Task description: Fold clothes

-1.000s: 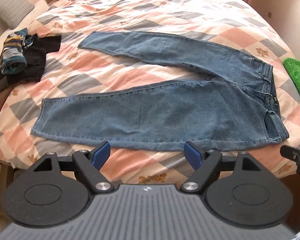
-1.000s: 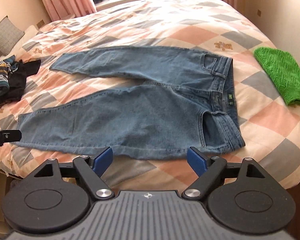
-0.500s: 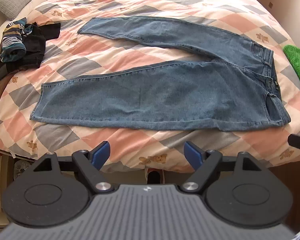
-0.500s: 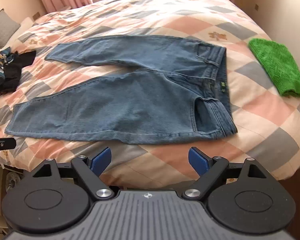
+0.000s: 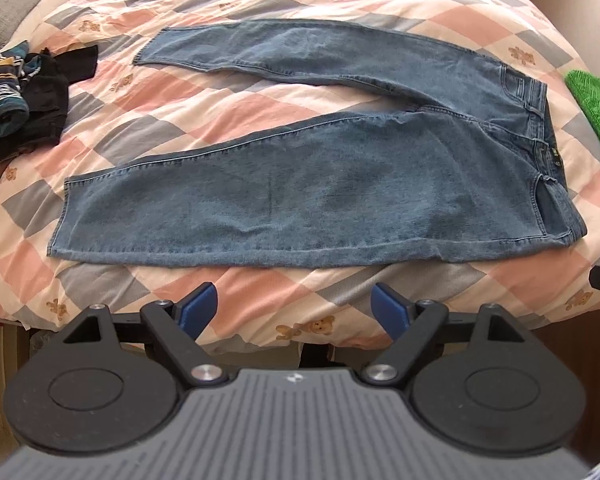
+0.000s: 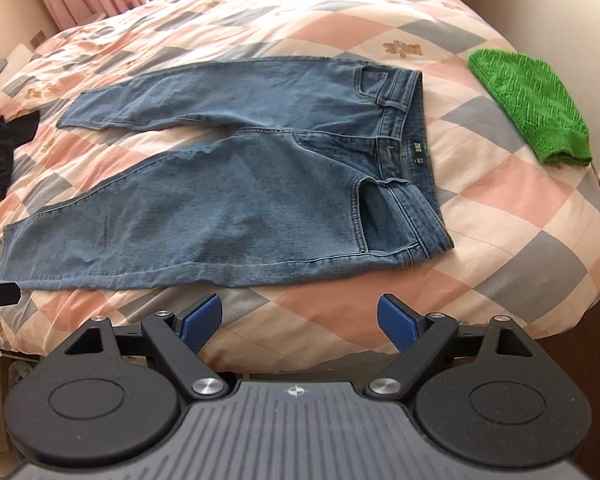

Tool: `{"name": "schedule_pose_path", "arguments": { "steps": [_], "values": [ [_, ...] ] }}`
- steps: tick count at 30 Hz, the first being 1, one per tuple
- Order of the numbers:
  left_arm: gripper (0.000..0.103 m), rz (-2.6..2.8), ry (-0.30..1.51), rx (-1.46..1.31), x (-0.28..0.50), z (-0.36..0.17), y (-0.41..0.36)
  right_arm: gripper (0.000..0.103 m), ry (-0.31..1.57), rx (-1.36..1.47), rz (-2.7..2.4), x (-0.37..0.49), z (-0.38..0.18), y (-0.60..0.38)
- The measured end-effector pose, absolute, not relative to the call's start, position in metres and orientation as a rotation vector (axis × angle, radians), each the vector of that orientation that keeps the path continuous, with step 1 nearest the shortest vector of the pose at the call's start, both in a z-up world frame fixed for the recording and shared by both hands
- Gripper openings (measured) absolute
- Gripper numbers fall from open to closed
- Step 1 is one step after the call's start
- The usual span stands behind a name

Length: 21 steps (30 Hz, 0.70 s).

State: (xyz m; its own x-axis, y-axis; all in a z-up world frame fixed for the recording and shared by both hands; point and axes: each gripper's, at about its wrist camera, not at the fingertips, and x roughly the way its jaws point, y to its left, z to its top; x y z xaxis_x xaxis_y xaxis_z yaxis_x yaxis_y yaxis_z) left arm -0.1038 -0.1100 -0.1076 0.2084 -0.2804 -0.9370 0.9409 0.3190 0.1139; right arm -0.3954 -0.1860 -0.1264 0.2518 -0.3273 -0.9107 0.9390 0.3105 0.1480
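Lying flat across the checked quilt (image 5: 260,92) in the left wrist view: blue jeans (image 5: 340,192), legs running left, waistband right; the left gripper (image 5: 294,307) is hovering over the quilt's near edge, jaws spread with nothing between them, dark clothes (image 5: 24,92) piled far left. Showing in the right wrist view: the same jeans (image 6: 240,192), the right gripper (image 6: 300,317) likewise hanging near them with jaws spread and empty, a green knit (image 6: 532,108) lying to the right.

Jeans (image 5: 340,184) lie on the bed (image 5: 260,300), a knit (image 6: 528,104) apparently folded to their right.
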Motion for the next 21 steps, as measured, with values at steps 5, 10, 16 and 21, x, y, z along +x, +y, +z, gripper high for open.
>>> {"name": "schedule_pose_path", "arguments": {
  "steps": [5, 10, 16, 21],
  "values": [
    [0.082, -1.013, 1.016, 0.869, -0.069, -0.129, -0.138, 0.087, 0.949, 0.862, -1.016, -0.383, -0.140, -0.210],
    [0.082, -1.017, 1.039, 0.922, -0.017, -0.161, -0.182, 0.087, 0.993, 0.897, -1.048, -0.368, -0.164, -0.248],
    [0.075, -1.152, 0.984, 0.948, 0.066, -0.212, -0.267, 0.087, 1.025, 0.935, -1.047, -0.342, -0.206, -0.311],
    [0.052, -1.369, 0.788, 1.001, 0.134, -0.243, -0.382, 0.074, 0.978, 0.907, -0.969, -0.318, -0.239, -0.392]
  ]
}}
